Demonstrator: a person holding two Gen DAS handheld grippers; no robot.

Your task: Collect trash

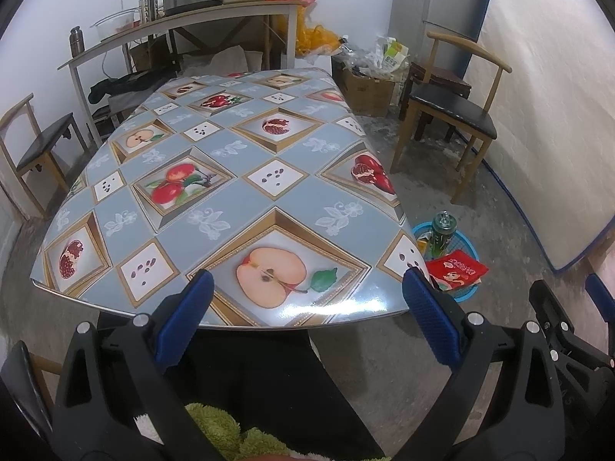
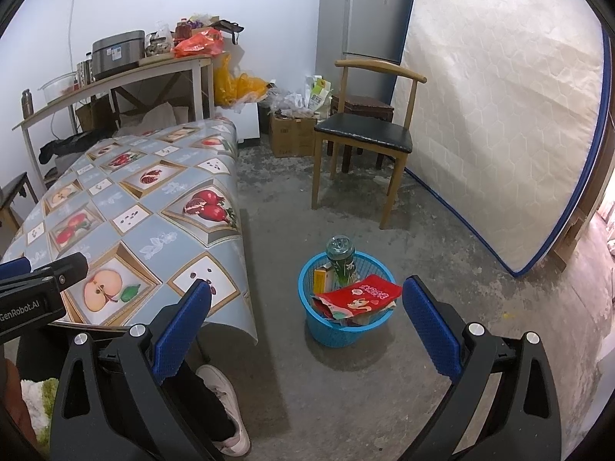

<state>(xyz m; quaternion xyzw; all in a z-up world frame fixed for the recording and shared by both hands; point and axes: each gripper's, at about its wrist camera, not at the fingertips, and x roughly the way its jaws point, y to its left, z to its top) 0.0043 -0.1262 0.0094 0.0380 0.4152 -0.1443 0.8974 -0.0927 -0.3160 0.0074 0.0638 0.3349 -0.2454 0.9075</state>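
A bare concrete floor, a chair against a leaning mattress, and a table (image 1: pixel 215 176) under a glossy fruit-print cloth fill the room; no loose litter shows on the cloth from either camera. The trash sits in a blue basket (image 2: pixel 348 330) on the floor just beside the table's near corner: a green bottle (image 2: pixel 340 259) standing upright at the back, a small yellow box, and a red snack bag (image 2: pixel 361 294) lying across the top.

The likely trouble is the pile itself. The bag rides high, overhanging the rim, and the bottle stands tall and narrow, so a nudge to the basket, or another piece dropped on top, could tip the bottle or slide the bag onto the floor. The light basket could also skid or topple if knocked.

The left gripper (image 1: pixel 307 292) hovers over the table's near edge, fingers spread wide, holding and touching nothing. The right gripper (image 2: pixel 307 307) hangs above the floor facing the basket, equally wide apart and empty
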